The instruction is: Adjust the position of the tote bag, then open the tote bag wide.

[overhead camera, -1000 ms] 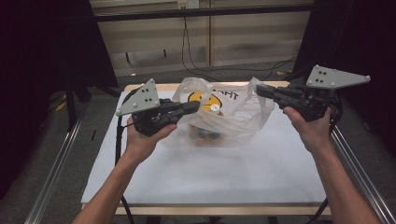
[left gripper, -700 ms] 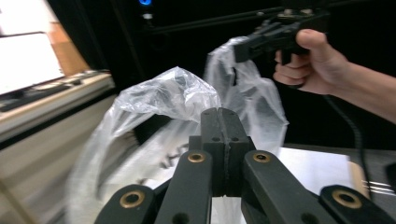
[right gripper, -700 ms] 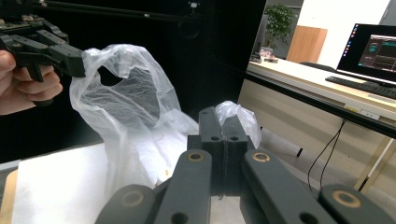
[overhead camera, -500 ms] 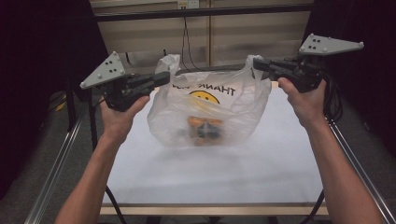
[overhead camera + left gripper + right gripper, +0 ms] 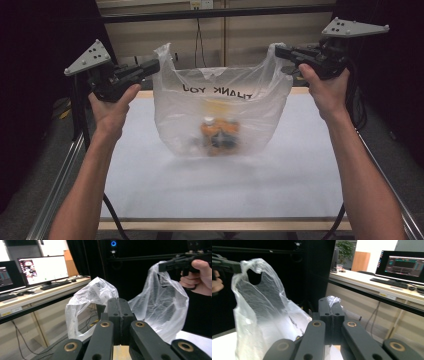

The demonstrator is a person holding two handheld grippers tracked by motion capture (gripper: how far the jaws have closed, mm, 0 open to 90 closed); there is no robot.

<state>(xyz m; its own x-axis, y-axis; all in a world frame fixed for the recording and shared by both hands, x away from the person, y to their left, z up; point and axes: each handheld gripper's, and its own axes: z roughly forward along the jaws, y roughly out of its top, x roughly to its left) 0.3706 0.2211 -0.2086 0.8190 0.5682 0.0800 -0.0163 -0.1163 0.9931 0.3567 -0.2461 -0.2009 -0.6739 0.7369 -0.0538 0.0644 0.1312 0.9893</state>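
The white rectangular surface (image 5: 280, 190) bears little now: the thin translucent plastic carrier bag (image 5: 220, 107) hangs stretched above its far edge, apparently lifted clear. The small orange items (image 5: 217, 134) sit bunched at its bottom. The left tool (image 5: 156, 65) and right tool (image 5: 278, 51) are each clenched on a handle, so carrying or setting down likely remains.

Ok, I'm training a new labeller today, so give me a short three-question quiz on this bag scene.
1. True or false: the plastic bag lies flat on the table.
2. What does the left gripper hold? A) a bag handle B) a bottle C) nothing
3. Fill in: the right gripper is shut on the other ____.

Key: 1 false, the bag hangs between both grippers with orange items inside; 2 A; 3 handle.
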